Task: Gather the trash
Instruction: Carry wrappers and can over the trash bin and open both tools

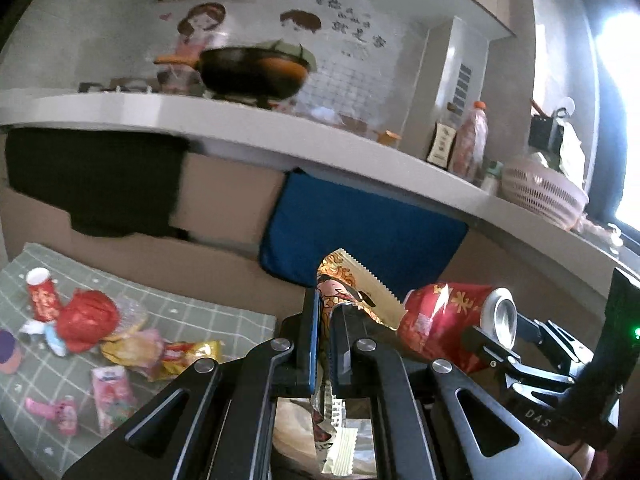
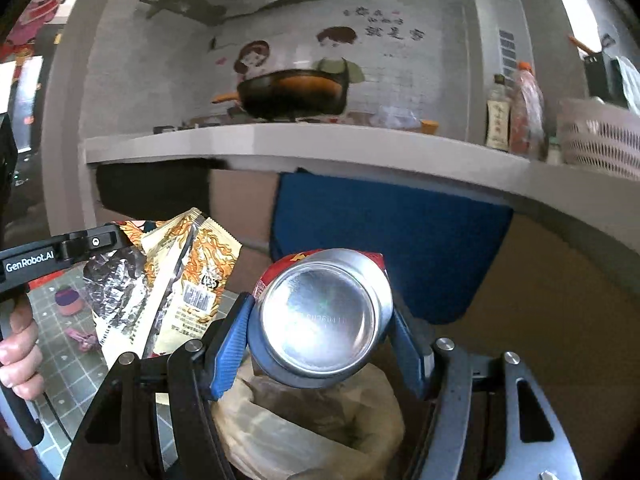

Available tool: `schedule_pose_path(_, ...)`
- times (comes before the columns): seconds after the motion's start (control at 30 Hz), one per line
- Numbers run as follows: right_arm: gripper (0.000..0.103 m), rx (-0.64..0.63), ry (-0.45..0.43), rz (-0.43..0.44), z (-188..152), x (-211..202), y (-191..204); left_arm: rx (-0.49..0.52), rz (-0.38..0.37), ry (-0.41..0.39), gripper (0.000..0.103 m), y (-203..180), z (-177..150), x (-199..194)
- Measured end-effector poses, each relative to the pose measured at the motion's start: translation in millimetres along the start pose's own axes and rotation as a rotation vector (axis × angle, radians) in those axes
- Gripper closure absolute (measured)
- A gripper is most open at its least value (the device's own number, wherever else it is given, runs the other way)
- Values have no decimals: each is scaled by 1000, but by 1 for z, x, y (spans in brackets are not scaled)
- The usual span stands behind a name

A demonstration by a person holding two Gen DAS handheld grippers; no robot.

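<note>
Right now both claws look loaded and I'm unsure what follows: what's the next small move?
Probably lower the right claw and let go: its can hangs over the open bag. The left claw, holding a wrapper, can follow.

The drink can [image 2: 320, 312] is red with gold characters and a bare silver base, and the snack wrapper [image 2: 188, 280] beside it is cream and gold with orange swirls and a crinkled silver lining. The mat [image 1: 224, 312], left of the can in the left wrist view, is grey-green with a pale grid of lines and small white dots. Behind the can hangs a deep blue cloth [image 2: 400, 236] under the pale grey surface [image 2: 280, 140], and the claw pads [image 2: 228, 344] gripping the can are blue on black arms.
</note>
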State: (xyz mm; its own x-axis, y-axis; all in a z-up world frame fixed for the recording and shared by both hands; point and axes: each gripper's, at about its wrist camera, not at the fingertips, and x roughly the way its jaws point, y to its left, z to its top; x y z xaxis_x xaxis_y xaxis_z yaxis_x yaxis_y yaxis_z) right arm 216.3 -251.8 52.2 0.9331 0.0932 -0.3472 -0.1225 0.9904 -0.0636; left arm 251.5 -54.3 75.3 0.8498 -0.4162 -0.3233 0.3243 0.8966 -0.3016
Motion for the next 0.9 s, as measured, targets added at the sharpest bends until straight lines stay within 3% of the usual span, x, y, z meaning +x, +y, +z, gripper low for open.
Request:
schedule_pose_path(0.47, 41, 75, 102, -8, -33, 36, -23, 1, -21, 137, 99, -1, -44, 65)
schedule_pose_path(0.9, 41, 126, 95, -30, -29, 48, -44, -29, -119, 86, 99, -21, -24, 84)
